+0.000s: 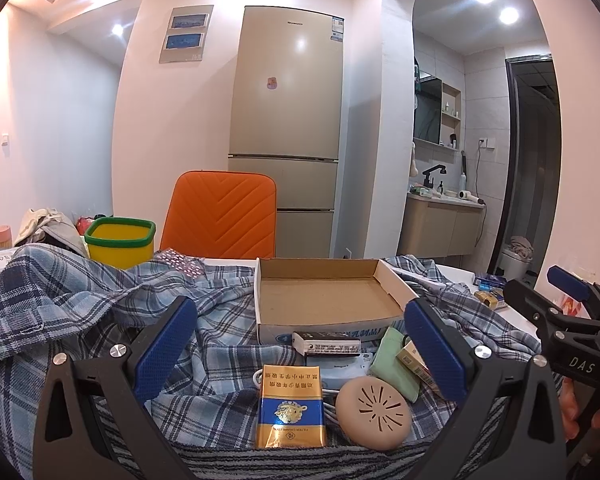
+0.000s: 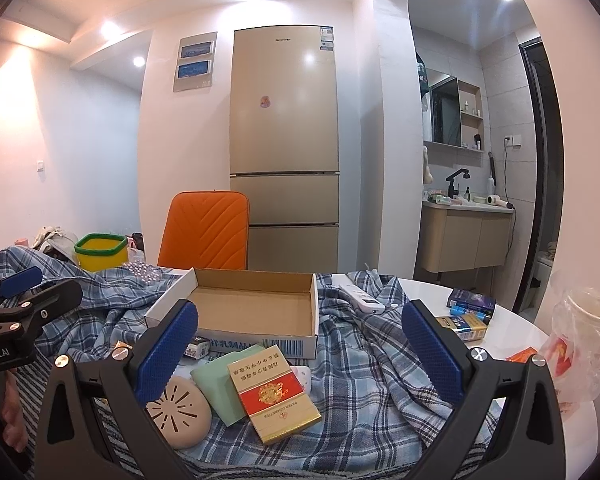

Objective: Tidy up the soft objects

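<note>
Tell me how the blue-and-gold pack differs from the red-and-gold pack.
The blue-and-gold pack has a blue lower band; the red-and-gold pack has a red middle band. The blue-and-gold pack lies straight on the plaid cloth; the red-and-gold pack lies skewed, overlapping the green pouch. Both are flat, gold and unheld.

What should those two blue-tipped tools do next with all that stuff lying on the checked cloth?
Probably clear the hard items first: bring the left tool, open and empty, down onto the blue-and-gold pack just ahead of it and move it into the empty cardboard box. The packs and the round beige disc lie on the plaid cloth, so it cannot be folded yet. The right tool is open too.
</note>
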{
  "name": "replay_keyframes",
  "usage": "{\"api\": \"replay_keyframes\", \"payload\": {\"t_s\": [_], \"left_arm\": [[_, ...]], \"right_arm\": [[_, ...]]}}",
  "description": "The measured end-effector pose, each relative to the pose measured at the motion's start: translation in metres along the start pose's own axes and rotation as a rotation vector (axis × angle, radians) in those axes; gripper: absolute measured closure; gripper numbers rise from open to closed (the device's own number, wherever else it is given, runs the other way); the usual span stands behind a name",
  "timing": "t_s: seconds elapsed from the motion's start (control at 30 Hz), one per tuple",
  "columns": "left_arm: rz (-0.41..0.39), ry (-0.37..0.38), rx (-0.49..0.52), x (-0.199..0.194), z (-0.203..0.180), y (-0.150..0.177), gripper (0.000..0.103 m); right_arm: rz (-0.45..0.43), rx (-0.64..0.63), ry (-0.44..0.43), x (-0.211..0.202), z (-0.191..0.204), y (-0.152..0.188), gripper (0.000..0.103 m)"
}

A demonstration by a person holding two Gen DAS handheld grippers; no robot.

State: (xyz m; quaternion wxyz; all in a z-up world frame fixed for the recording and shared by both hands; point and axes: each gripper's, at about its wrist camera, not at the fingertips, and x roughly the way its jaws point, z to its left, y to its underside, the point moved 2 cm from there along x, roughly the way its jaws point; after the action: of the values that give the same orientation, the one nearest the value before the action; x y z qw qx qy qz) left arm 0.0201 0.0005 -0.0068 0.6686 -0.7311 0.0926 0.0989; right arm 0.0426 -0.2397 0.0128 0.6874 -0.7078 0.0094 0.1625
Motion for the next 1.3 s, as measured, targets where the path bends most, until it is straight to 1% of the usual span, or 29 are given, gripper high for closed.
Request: {"api": "replay_keyframes", "payload": {"t_s": [0.77,0.87,0.97,1.1,1.2,1.3], "left_arm": [[-0.016,-0.004,0.008,-0.005,-0.001,-0.001,0.0],[-0.017,0.001,0.012,-0.006,-0.002,-0.002,0.0],[-0.023,0.022,0.013,-0.008,-0.002,-0.002,0.0],[-0.029,0.026,0.0,-0.009,0.0,-0.002,0.0],[-0.049,0.031,-0.018,-0.014,0.004,-0.002,0.0],[-0.084,0.005,-0.026,-0.021,0.006,-0.003,0.0]], "right_arm": [[-0.001,0.0,0.0,0.0,0.0,0.0,0.0],[-0.002,-0.003,0.001,0.0,0.0,0.0,0.0],[-0.001,-0.005,0.001,0.0,0.0,0.0,0.0],[-0.012,-0.011,-0.006,-0.002,0.0,-0.001,0.0],[-0.027,-0.016,-0.006,-0.005,0.001,-0.001,0.0],[-0.035,-0.021,-0.003,-0.006,0.004,-0.001,0.0]]}}
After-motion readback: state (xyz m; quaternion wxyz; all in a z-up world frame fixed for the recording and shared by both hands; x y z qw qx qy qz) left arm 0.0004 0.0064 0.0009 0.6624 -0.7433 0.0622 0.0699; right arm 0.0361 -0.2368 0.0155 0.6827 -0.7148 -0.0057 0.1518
